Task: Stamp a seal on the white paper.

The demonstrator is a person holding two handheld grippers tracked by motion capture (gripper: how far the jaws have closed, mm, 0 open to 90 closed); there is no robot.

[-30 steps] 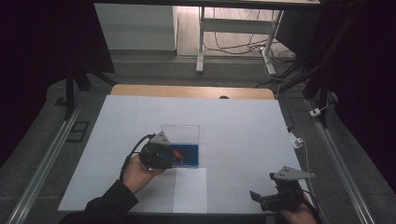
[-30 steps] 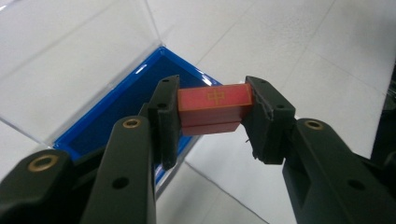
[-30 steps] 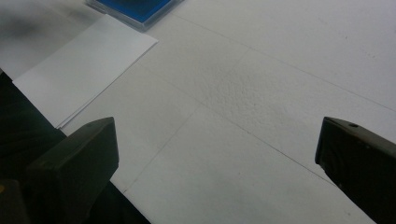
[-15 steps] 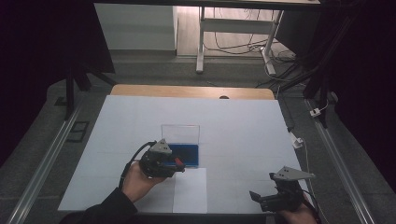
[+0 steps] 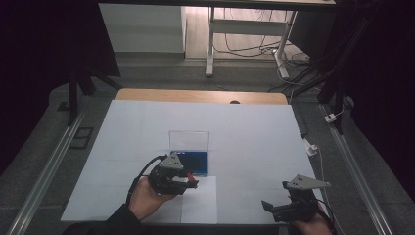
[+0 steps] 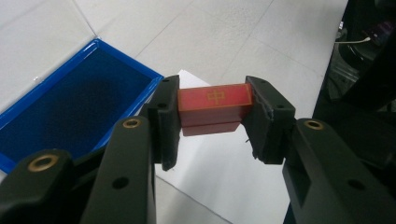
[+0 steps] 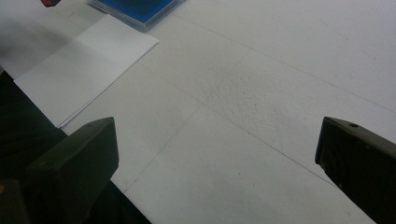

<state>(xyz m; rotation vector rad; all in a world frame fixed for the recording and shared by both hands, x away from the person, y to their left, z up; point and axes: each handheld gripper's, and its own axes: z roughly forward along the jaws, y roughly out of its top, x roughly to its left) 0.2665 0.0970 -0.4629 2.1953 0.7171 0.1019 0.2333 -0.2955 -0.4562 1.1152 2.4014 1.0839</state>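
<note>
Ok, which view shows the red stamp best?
The left gripper view: the red stamp sits close up between the left gripper pads, its gold mark readable. The high view shows a small red spot; the right gripper view catches a corner.

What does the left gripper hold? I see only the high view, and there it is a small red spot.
Observer: A red stamp, clamped by its ends between the left gripper jaws.
Operator: Has it any mark?
Observer: Yes, a gold sign on its upper face.
Operator: What lies under it?
Observer: White paper; the blue ink pad sits beside it.
Operator: And the right gripper?
Observer: The right gripper is open, above bare table.
</note>
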